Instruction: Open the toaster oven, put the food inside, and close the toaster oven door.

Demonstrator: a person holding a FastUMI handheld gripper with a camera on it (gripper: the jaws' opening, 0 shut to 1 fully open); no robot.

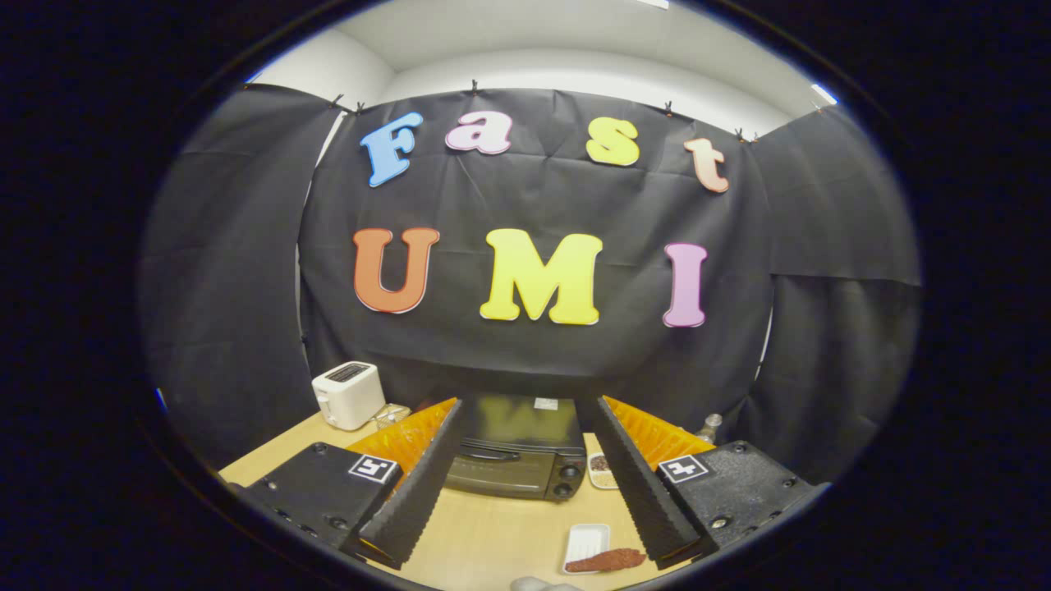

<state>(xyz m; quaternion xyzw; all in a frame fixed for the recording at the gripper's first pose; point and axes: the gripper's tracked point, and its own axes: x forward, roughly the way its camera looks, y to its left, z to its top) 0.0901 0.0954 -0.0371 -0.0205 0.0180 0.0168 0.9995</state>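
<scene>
Gripper view looks out over a pale wood-grain worktop (484, 533), smooth and matt, with the booth's black cloth wall hanging close behind it. The tool (525, 484) hovers above the near part of the worktop with its two fingers spread wide and nothing between them; their inner faces are ribbed, likely to bite on whatever they close on.

The toaster oven (517, 447) sits at the far middle of the worktop, beyond the fingers and framed in the gap between them, which suggests the tool is lined up on it for the first step. It is a dark, boxy metal body with a glossy top that catches reflections, a glass door that is still closed, a bar handle along the door's upper edge and two round knobs stacked at its right.

Far left stands a white pop-up toaster (348, 395), rounded and plastic-looking, well apart from the oven.

Near right, just inside the right finger, lies a small white rectangular tray (585, 542) with a shallow rim; the food (606, 561), a reddish-brown, rough-surfaced elongated piece, rests across its near end. It waits outside the oven, so nothing of the task looks done yet.

A small dish (600, 470) holding something grainy sits just right of the oven.
</scene>
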